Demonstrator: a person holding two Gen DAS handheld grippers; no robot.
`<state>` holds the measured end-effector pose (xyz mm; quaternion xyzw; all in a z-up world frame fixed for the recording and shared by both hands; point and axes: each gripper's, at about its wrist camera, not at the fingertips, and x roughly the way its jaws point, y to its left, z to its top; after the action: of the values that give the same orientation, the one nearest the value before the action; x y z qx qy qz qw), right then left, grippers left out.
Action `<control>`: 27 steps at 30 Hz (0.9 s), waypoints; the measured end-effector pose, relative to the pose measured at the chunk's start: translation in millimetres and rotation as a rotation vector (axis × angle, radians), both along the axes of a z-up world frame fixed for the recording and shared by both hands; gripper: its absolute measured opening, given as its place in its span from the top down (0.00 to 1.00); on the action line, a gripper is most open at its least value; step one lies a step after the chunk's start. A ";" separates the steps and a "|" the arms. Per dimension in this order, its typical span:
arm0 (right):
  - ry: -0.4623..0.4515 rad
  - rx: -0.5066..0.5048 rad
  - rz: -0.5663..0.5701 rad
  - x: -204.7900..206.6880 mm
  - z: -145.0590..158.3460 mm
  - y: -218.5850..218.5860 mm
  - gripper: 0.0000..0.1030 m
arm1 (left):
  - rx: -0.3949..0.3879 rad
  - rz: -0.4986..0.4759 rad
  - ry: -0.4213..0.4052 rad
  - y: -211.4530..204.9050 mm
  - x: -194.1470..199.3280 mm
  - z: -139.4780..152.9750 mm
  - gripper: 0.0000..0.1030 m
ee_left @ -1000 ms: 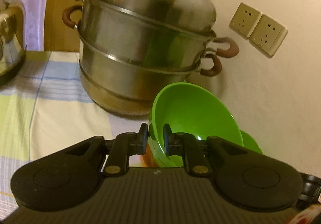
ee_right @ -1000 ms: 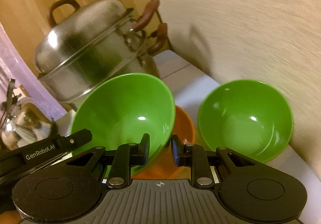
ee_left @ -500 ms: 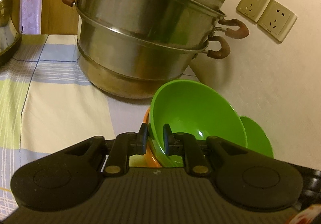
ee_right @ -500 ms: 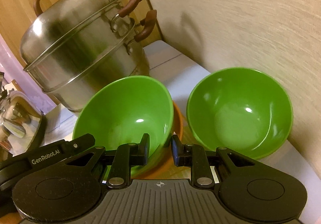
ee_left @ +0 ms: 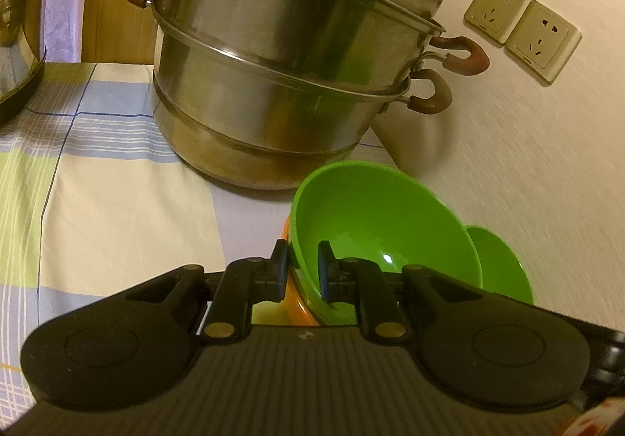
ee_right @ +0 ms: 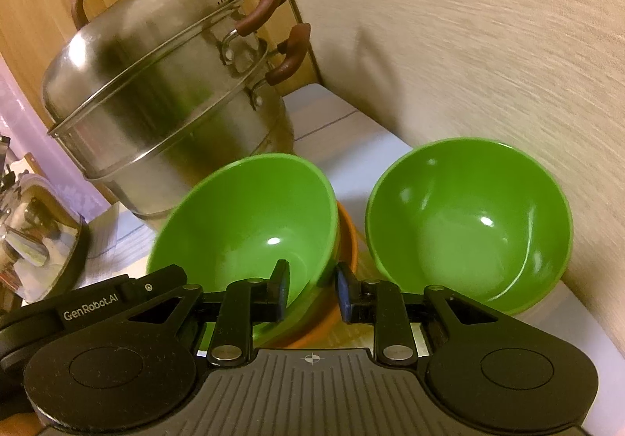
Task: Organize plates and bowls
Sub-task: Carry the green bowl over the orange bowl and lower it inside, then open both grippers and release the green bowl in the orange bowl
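The right tool (ee_right: 312, 293) has just been opening: its jaws now stand a little apart on either side of the near rim of the green bowl (ee_right: 250, 217), with a visible gap at the right pad, so the rim is between them but no longer pinched. A second ago those jaws sat closer together on the same rim. The left tool (ee_left: 300, 268) is clamped tight on the opposite wall of that bowl, one pad outside and one inside, and the bowl sits tilted in the orange bowl (ee_right: 345, 240) beneath it. Over the same second the bowl has come lower, nearer the counter (ee_left: 117, 209) in front of the steel steamer pot (ee_left: 289, 57). I judge the nesting step nearly done: the green bowl is being let go into the orange one. The second green bowl (ee_right: 468, 221) stands alone just to the right, by the wall, and probably goes on the stack next.
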<state>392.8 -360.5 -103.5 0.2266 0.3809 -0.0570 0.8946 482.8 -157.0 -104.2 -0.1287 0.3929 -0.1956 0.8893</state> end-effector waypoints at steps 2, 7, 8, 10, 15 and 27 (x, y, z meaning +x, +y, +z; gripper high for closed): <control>-0.005 0.006 -0.005 -0.1 0.4 -0.8 0.61 | -0.003 0.001 -0.005 0.6 -0.8 1.8 0.87; -0.032 0.021 -0.002 -1.2 1.4 -0.8 0.51 | -0.010 0.004 -0.023 3.1 -1.9 7.8 0.87; -0.038 0.018 -0.009 -1.6 2.5 -1.3 0.51 | -0.012 0.005 -0.024 3.5 -1.9 8.8 0.87; -0.053 0.020 -0.031 -3.9 4.9 -4.6 0.50 | -0.014 0.004 -0.028 4.1 -2.2 10.7 0.87; -0.090 0.029 -0.093 -11.7 10.2 -14.0 0.50 | -0.014 0.006 -0.035 4.4 -3.5 14.7 0.87; -0.122 0.027 -0.124 -34.3 20.1 -19.1 0.50 | 0.003 -0.003 -0.064 0.6 -21.2 32.6 0.76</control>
<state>358.4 -379.6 -83.3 0.2650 0.3115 -0.0933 0.9077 461.6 -156.3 -71.6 -0.1204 0.3646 -0.2006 0.9013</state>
